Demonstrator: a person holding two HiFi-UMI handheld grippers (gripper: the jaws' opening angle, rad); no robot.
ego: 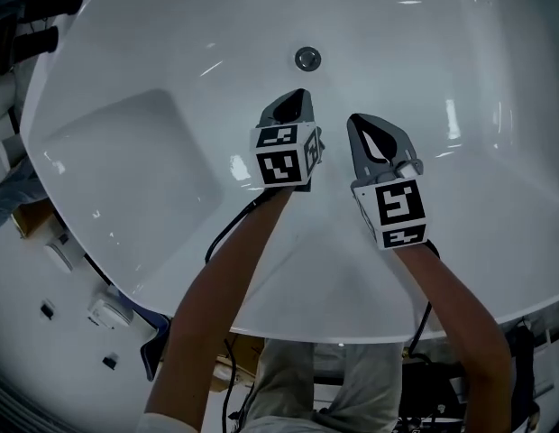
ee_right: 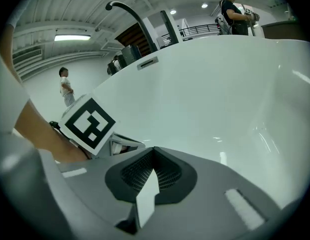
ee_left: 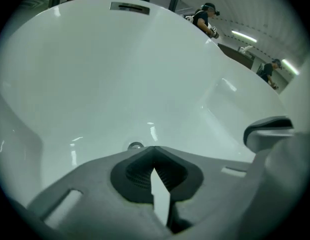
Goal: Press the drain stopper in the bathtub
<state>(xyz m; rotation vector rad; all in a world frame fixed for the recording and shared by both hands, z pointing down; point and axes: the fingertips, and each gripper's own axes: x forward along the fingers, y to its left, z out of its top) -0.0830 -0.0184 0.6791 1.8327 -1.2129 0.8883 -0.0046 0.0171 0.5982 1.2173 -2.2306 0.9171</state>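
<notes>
Hovering over the floor of the glossy white bathtub [ego: 126, 152], the left tool [ego: 299, 97] has its jaws closed tip to tip, with nothing between them. Its cube of black-and-white square markers [ego: 284, 156] carries coded patterns only. The round chrome drain stopper [ego: 307, 59] sits in the tub floor ahead of the left tool's tips, near but apart; in the left gripper view it shows just above the joined tips. The right tool [ego: 354, 120] is held beside the left, farther from the stopper, jaws likewise closed and empty.
</notes>
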